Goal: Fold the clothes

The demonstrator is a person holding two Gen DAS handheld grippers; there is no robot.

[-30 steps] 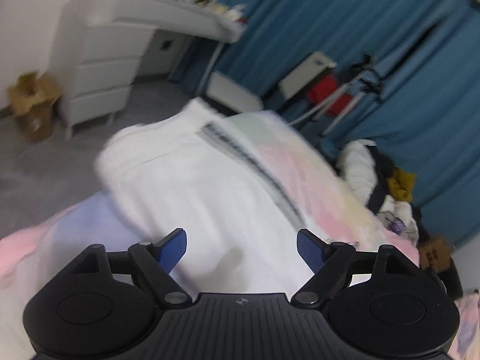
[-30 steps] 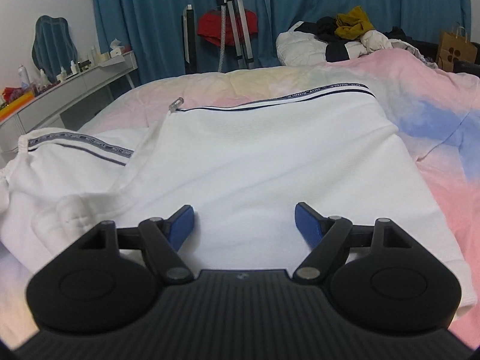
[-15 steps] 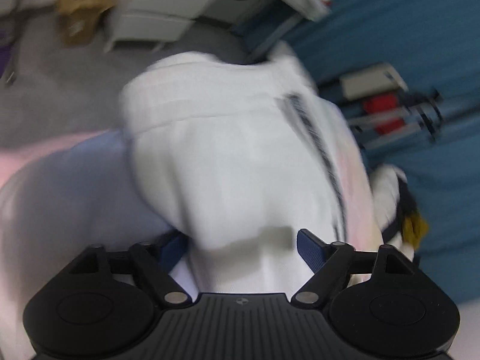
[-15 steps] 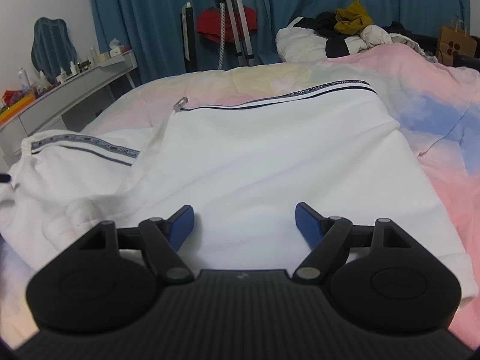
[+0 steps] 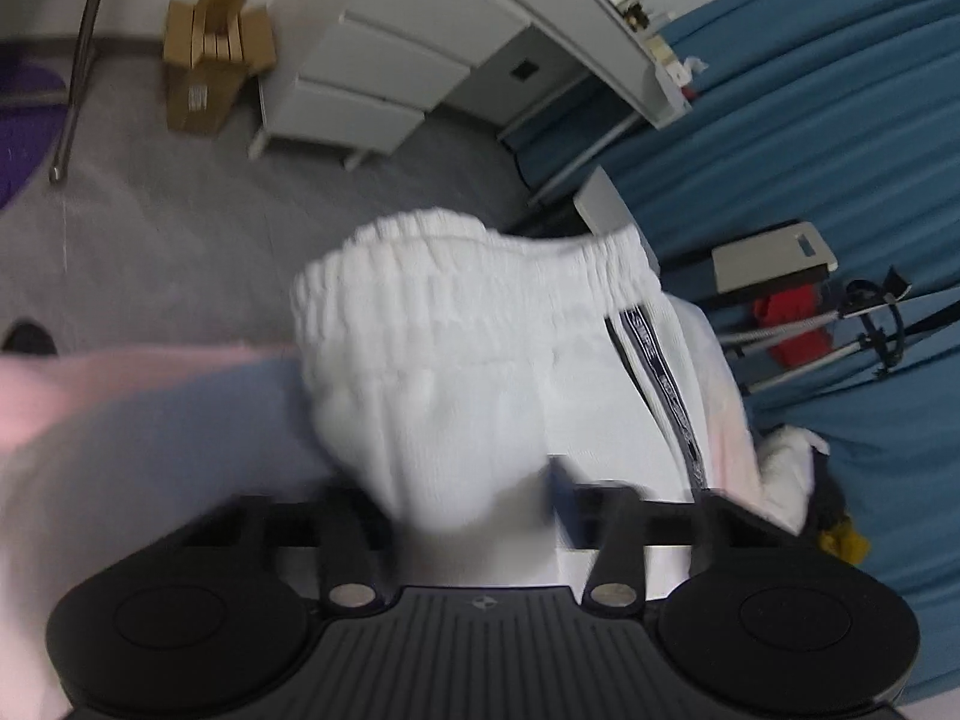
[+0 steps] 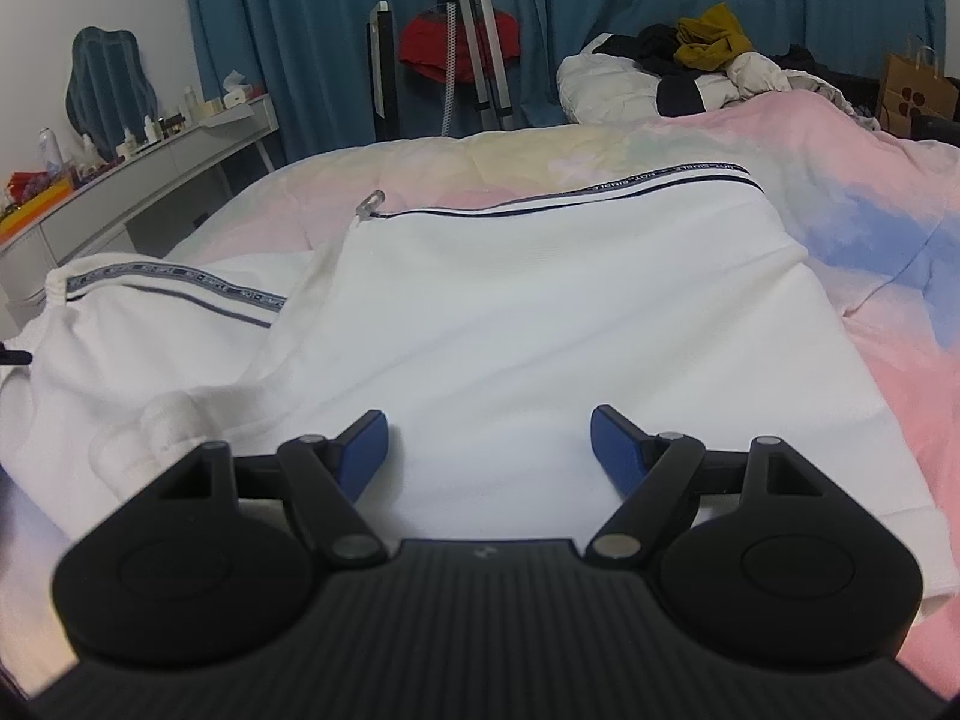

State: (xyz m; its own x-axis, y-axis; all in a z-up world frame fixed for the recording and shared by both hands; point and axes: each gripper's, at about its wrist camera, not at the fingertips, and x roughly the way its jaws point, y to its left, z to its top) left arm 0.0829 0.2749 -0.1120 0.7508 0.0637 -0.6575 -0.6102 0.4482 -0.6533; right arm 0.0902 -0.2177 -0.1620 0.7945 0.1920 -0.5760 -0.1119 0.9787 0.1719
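White track pants [image 6: 540, 312] with a dark striped side band lie spread on a pastel pink and blue duvet [image 6: 870, 228]. In the left wrist view their elastic waistband end [image 5: 468, 324] is bunched up between my left gripper's [image 5: 468, 504] fingers; the image is blurred and the jaws look partly closed around the cloth. The left finger is hidden by the fabric. My right gripper [image 6: 486, 450] is open and empty, low over the flat white fabric near its front edge.
A white dresser and desk [image 5: 384, 78] and a cardboard box [image 5: 210, 54] stand on the grey floor beyond the bed edge. Blue curtains [image 6: 312, 30], a tripod [image 6: 474, 42], a pile of clothes [image 6: 690, 72] and a paper bag [image 6: 912, 90] are at the far side.
My left gripper has swung toward the waistband end of the pants and its jaws have narrowed around the bunched cloth. The right gripper has barely moved.
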